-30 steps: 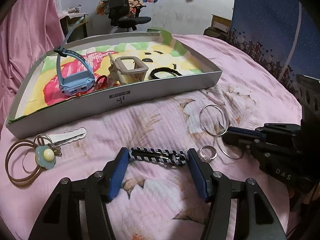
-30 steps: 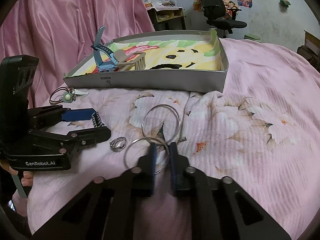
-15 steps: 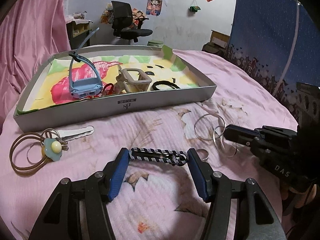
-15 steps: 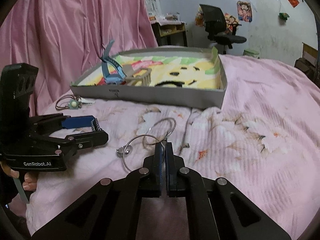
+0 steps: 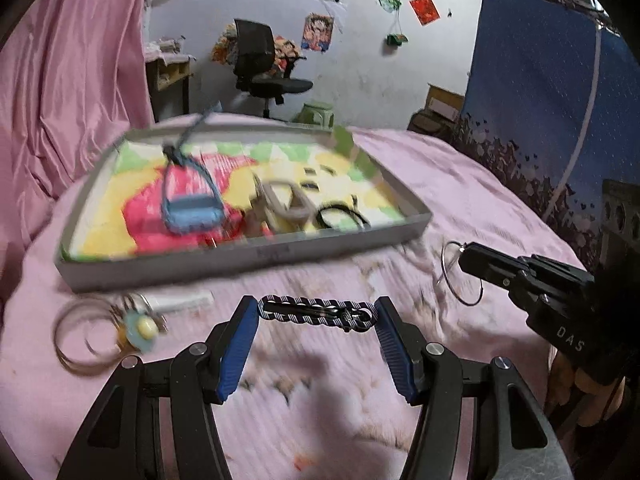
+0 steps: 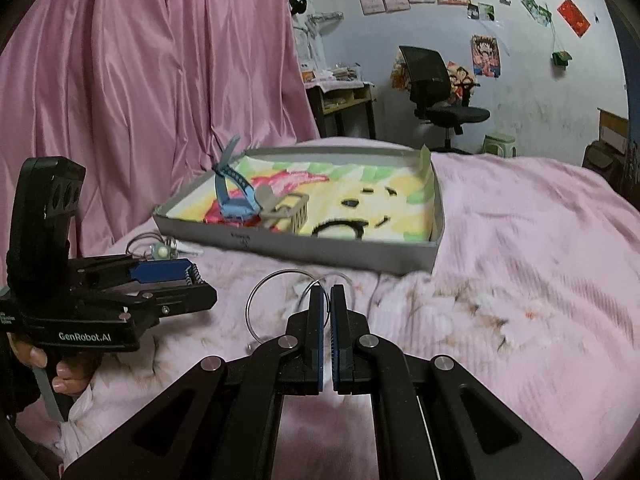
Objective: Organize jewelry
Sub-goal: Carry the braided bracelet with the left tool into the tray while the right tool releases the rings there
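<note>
My left gripper (image 5: 316, 312) is shut on a black-and-white braided bracelet (image 5: 312, 311), held crosswise between its blue pads above the pink bedspread. My right gripper (image 6: 325, 294) is shut on thin silver bangles (image 6: 260, 300) that hang from its tips above the bed; the bangles also show in the left wrist view (image 5: 460, 276). The grey tray (image 5: 240, 256) with a colourful liner lies ahead, holding a blue watch (image 5: 192, 208), a beige watch (image 5: 288, 204) and a black hair tie (image 5: 340, 216). The tray also shows in the right wrist view (image 6: 340, 252).
A brown loop with a key and an egg-shaped charm (image 5: 136, 324) lies on the bed left of the tray's near wall. Pink curtains hang at the left. An office chair (image 5: 264, 68) and a desk stand beyond the bed.
Both grippers have risen off the bed and moved toward the tray. The right gripper closed on the silver bangles and lifted them; the small ring has dropped out of view.
</note>
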